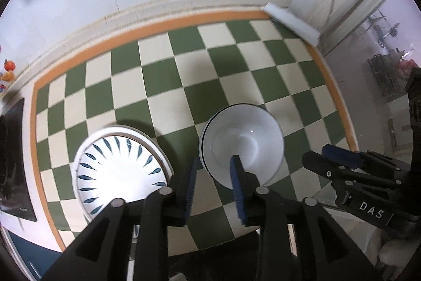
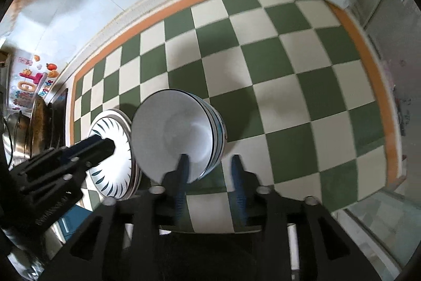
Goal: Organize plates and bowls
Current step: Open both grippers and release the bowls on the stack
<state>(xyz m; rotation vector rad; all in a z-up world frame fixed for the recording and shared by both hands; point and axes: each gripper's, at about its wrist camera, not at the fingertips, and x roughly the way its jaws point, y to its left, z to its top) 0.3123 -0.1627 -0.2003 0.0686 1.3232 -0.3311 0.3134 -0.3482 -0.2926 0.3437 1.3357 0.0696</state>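
A stack of white bowls (image 1: 243,142) with dark rims stands on the green-and-cream checkered cloth; it also shows in the right wrist view (image 2: 175,134). Left of it lies a stack of white plates with blue leaf marks (image 1: 118,167), seen in the right wrist view too (image 2: 111,170). My left gripper (image 1: 214,166) is open, its right finger over the bowl's near rim, its left finger outside. My right gripper (image 2: 209,162) is open and empty beside the bowls' near right edge; it also shows at the right of the left wrist view (image 1: 329,157).
The checkered cloth (image 1: 210,70) has an orange border and lies on a white counter against a white wall. A white block (image 1: 292,23) lies at the far right corner. Pots and a stove (image 2: 29,128) stand to the left, beyond the plates.
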